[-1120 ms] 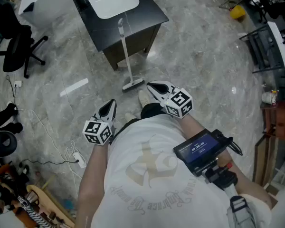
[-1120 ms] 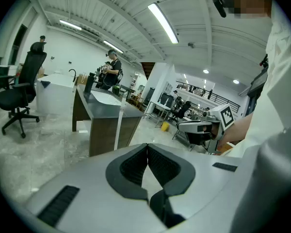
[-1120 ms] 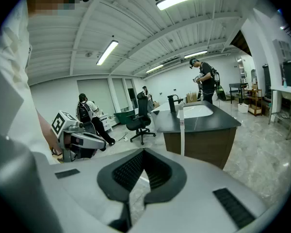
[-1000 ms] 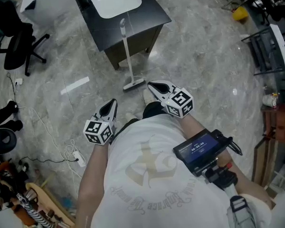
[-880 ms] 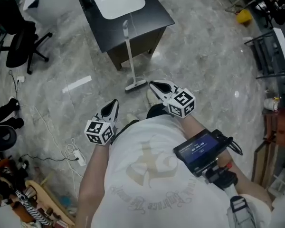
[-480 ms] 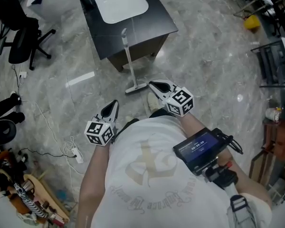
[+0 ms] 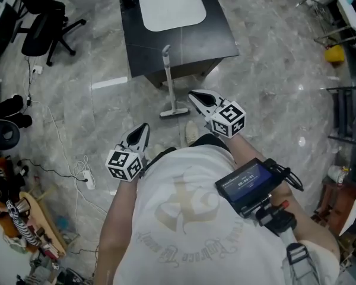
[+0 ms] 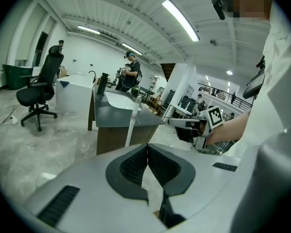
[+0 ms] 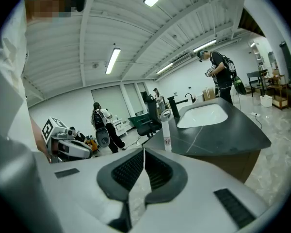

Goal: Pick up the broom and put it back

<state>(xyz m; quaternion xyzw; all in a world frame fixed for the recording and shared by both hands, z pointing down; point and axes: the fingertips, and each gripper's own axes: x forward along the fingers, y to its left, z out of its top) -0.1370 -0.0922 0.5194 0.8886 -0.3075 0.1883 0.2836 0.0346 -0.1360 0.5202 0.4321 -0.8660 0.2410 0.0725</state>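
The left tongs [image 7: 143, 126] are pressed together with nothing between them, held low on the near left above the grey marble floor [image 7: 273, 70]. The right tongs [image 7: 193, 94] are also pressed together and empty. They are held farther out, with their tips just right of the white long-handled broom [image 7: 171, 86] and apart from it. The broom stands nearly upright. Its flat head is on the floor, and its handle leans against the near edge of the dark grey counter [image 7: 190, 43], which carries a white rectangular basin [image 7: 169, 6]. A black office chair [image 7: 44, 22] stands at the far left.
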